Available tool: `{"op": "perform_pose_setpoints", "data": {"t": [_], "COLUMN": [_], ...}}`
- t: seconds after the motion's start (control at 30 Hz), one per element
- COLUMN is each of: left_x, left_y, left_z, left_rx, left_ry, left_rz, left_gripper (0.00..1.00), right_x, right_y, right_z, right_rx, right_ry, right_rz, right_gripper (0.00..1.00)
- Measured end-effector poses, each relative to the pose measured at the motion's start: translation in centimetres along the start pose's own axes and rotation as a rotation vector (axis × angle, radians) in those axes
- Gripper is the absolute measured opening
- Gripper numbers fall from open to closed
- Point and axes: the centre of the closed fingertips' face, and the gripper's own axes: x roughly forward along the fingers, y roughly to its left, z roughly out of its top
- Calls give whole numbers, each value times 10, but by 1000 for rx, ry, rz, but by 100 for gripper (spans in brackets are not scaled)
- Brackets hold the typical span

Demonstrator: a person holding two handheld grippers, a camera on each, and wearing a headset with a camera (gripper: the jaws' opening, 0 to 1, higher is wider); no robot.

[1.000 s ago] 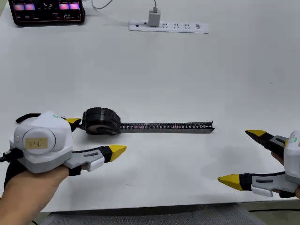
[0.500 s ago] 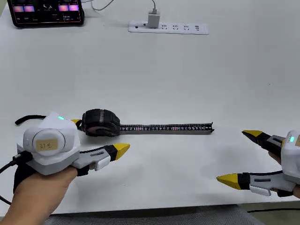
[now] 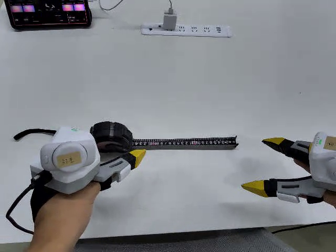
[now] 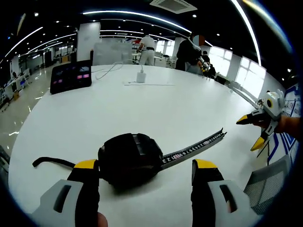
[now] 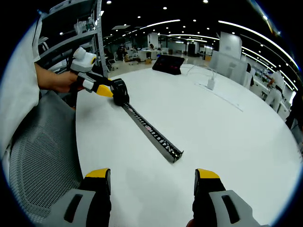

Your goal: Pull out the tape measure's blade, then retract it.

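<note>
Where tape measure is laid: front-left part of white table; blade is drawn out flat toward the person's right, w/ end hook at its far end.
Case vs L fingers: in left gripper view the black case is seen btwn the two yellow-tipped fingers, just beside the one on the view's left, w/ a gap to the other; contact can't be told.
L gripper: jaws spread wide, nothing clamped; held at the case by a hand.
Blade vs L fingers: in head view the near fingertip is set just beside the blade where it leaves the case, on the person's side.
R gripper: jaws spread wide, nothing held; positioned right of the end hook, near but apart.
Hook vs R fingers: in right gripper view the blade end is seen ahead of the fingertips, roughly in line w/ the gap btwn them, not reached.
Strap: black loop is trailed left from the case on the table.
Back of table: power strip w/ a plug fitted; dark screen at back-left.
</note>
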Motion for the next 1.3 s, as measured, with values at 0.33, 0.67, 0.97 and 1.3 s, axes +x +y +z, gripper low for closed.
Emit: {"op": "perform_pose_setpoints", "data": {"t": [0.33, 0.67, 0.97, 1.3], "left_x": [4, 7, 10, 12], "left_y": [7, 8, 14, 17], "left_z": [0, 2, 2, 1], "left_rx": [-20, -65, -84, -93], "left_ry": [4, -11, -15, -16], "left_rz": [56, 102, 129, 160], "left_gripper": [70, 69, 65, 63], "right_x": [7, 13, 24, 33], "right_y": [-13, -25, -33, -38], "right_z": [5, 9, 10, 9], "right_rx": [-56, -113, -152, -191], "right_ry": [20, 36, 63, 101], "right_rz": [30, 73, 116, 164], "right_gripper": [62, 49, 44, 39]}}
